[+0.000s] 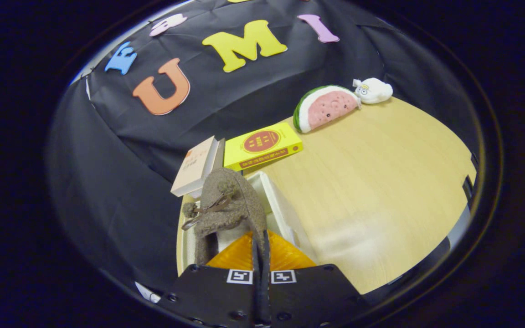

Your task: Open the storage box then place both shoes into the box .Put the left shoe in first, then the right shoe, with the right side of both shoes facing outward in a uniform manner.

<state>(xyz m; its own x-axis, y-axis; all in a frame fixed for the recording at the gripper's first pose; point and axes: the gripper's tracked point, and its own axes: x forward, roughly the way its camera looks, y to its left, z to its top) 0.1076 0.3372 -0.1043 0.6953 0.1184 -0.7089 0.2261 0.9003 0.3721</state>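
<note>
The fuzzy brown shoe (230,205) hangs just ahead of the gripper (260,259), whose fingers are pressed together on the shoe's thin rear edge. It sits over the white storage box (280,209), which lies on the wooden table (372,182) beneath and just beyond it. Past the box, a pale book (196,166) leans beside a yellow book (262,145). Further off lie a watermelon-slice cushion (326,108) and a small white plush toy (373,90), well apart from the shoe.
</note>
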